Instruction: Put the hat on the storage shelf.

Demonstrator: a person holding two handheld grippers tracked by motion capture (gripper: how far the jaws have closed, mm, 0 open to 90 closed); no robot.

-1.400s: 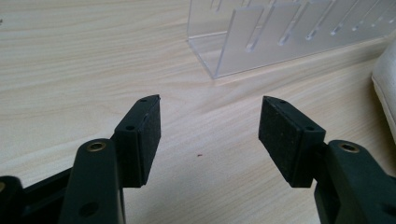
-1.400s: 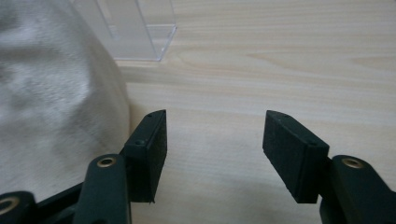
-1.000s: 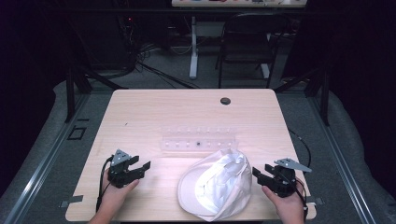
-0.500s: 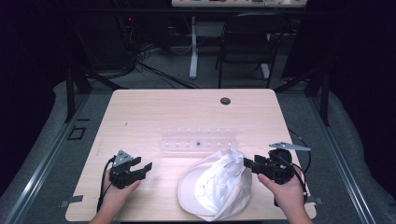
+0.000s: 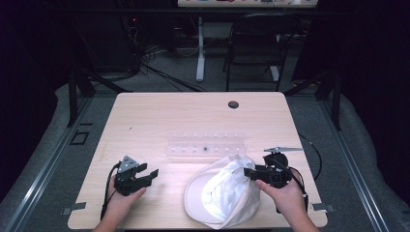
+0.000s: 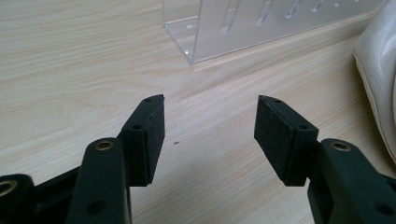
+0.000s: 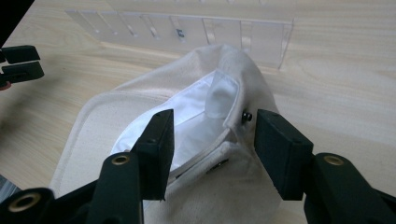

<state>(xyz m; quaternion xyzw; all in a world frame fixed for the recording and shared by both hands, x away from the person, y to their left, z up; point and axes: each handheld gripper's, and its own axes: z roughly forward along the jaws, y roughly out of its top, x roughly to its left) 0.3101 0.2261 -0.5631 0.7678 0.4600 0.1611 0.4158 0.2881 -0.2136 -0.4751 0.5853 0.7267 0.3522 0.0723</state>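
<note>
Cap point(image 5: 222, 193) lies upside down, lower centre of the high view, rear strap facing the right claw point(image 5: 249, 172). Its jaws straddle the strap, wide, just been closing, not yet pinching; likely lining up a grab. Left claw point(image 5: 151, 174) open, empty, parked on tabletop point(image 5: 159, 121) lower left.

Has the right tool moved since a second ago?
Yes. In the high view the right tool has gone left from the table's right edge to the white cap's back rim, which now sits between its closing jaws, not yet pinched.
</note>
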